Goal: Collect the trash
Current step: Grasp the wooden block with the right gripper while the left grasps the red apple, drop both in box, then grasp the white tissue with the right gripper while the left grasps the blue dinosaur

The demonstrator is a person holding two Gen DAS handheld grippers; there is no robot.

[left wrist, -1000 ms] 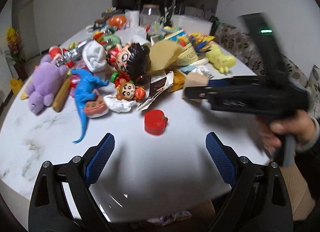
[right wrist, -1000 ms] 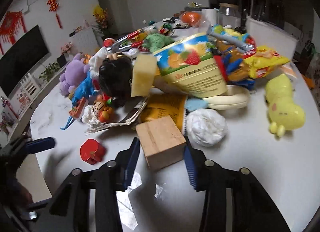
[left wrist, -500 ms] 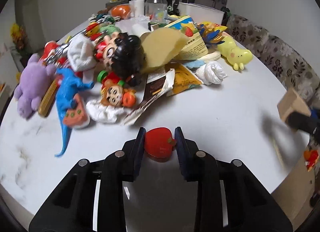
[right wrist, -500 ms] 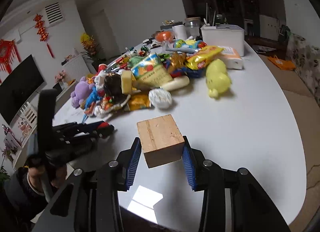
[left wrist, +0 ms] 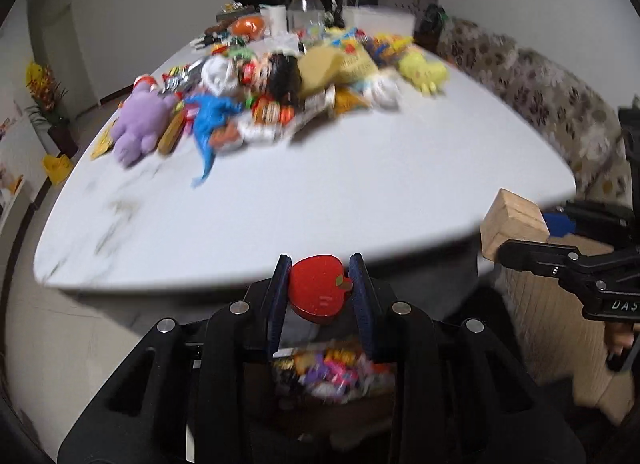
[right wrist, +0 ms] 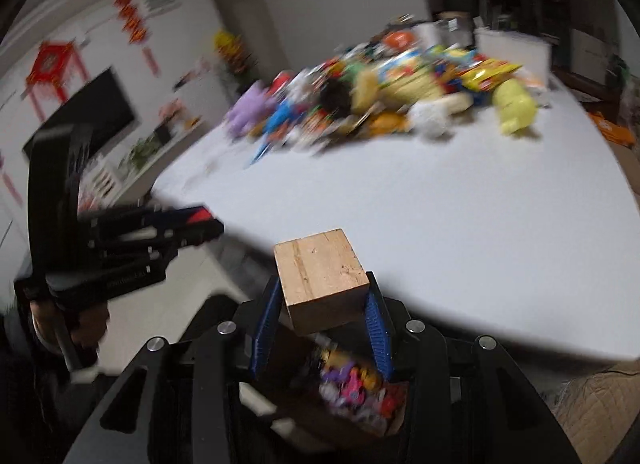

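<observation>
My left gripper (left wrist: 318, 296) is shut on a red apple toy (left wrist: 317, 290) and holds it off the near edge of the white table (left wrist: 320, 199). My right gripper (right wrist: 324, 308) is shut on a wooden block (right wrist: 322, 280), also past the table edge; that block (left wrist: 512, 223) shows at the right in the left wrist view. Below both grippers sits a box of colourful trash (right wrist: 356, 388), also seen in the left wrist view (left wrist: 332, 368). The left gripper (right wrist: 200, 223) shows at the left in the right wrist view.
A pile of toys and wrappers (left wrist: 280, 91) lies at the far side of the table, with a purple plush (left wrist: 140, 123), a blue dinosaur (left wrist: 210, 123) and a yellow plush (left wrist: 424, 71). A patterned sofa (left wrist: 540, 103) stands at the right.
Both grippers pulled back from the table with their objects and now hang past its near edge over the box. The left gripper closed on the apple toy a second ago.
</observation>
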